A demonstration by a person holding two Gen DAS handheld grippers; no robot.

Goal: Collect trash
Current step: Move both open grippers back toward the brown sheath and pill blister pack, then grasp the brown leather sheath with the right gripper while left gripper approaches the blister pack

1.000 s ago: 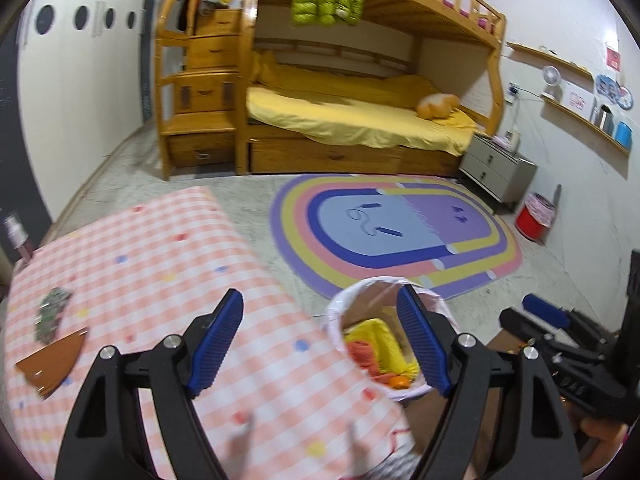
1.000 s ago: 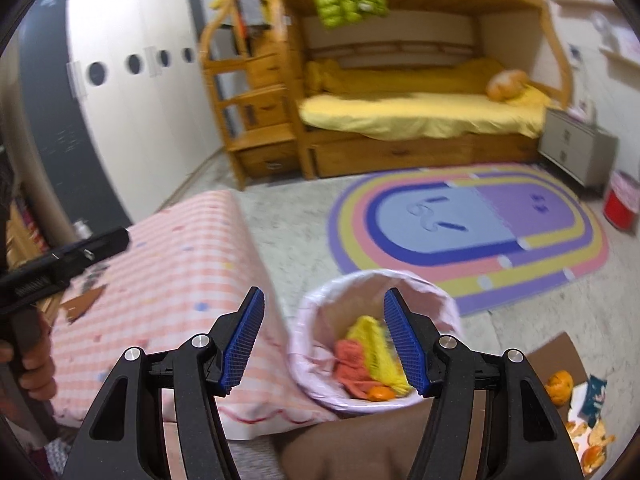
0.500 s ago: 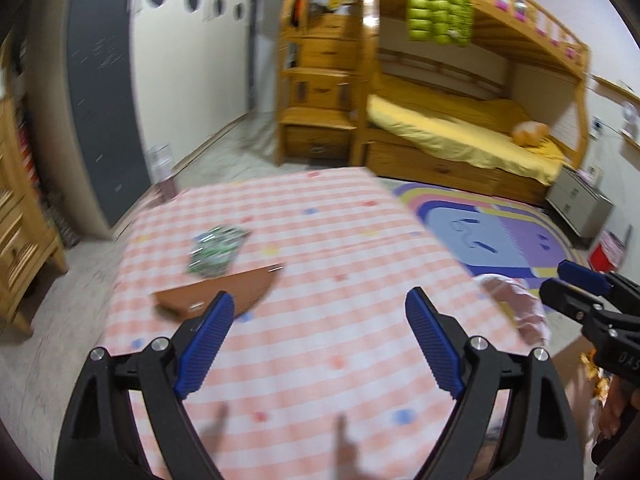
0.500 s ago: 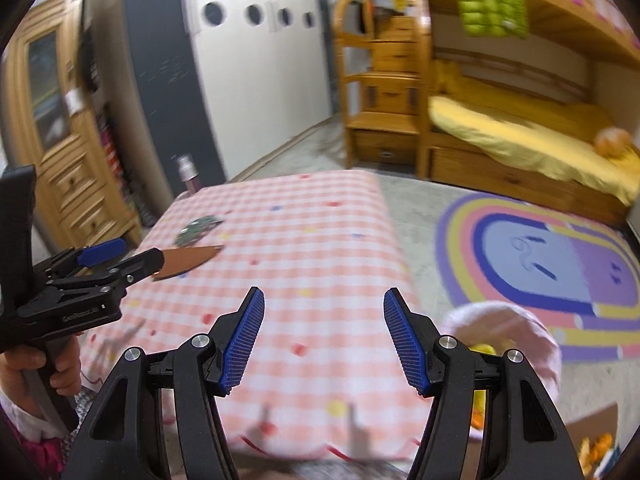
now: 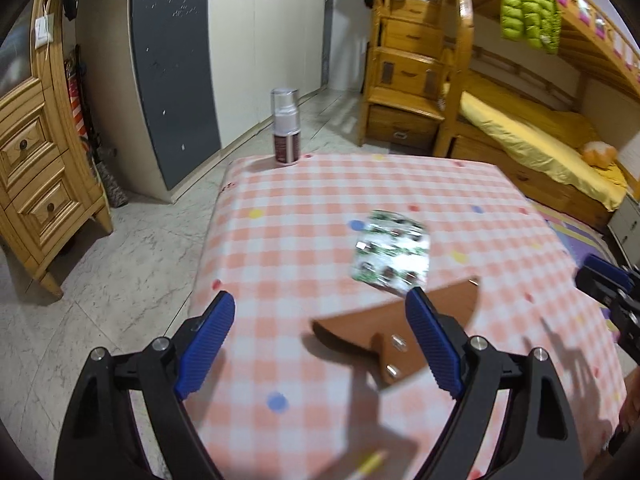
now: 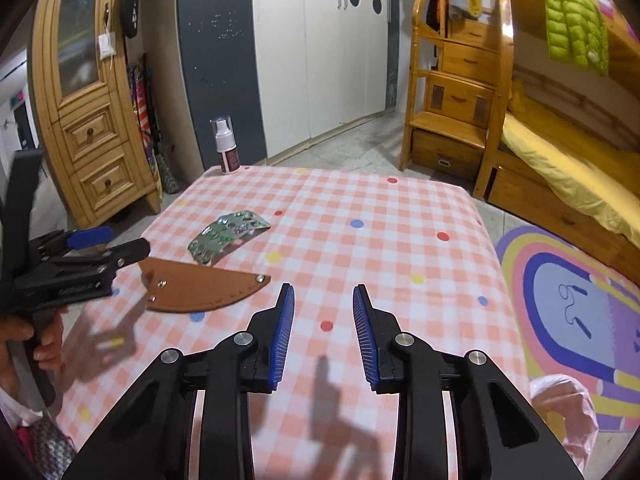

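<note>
A silver-green blister pack [image 5: 391, 255] [image 6: 227, 234] and a brown leather sheath [image 5: 394, 330] [image 6: 200, 286] lie on the pink checked tablecloth [image 5: 320, 208] [image 6: 380, 220]. My left gripper [image 5: 320, 340] is open and empty, hovering just before the sheath; it also shows in the right wrist view [image 6: 116, 248] at the left. My right gripper [image 6: 323, 332] is partly open and empty over the table's near side; its tip shows in the left wrist view [image 5: 600, 276]. The pink-lined trash bin [image 6: 560, 400] peeks in at the lower right.
A spray bottle [image 5: 285, 128] [image 6: 225, 145] stands at the table's far corner. A wooden cabinet [image 6: 88, 92] stands left, a wardrobe [image 6: 320, 40] behind, a bunk bed with stairs [image 6: 520, 100] right. A colourful rug [image 6: 580, 300] lies on the floor.
Both grippers swung left from the trash bin to the table. The left closed in on the sheath and blister pack. The right jaws narrowed.
</note>
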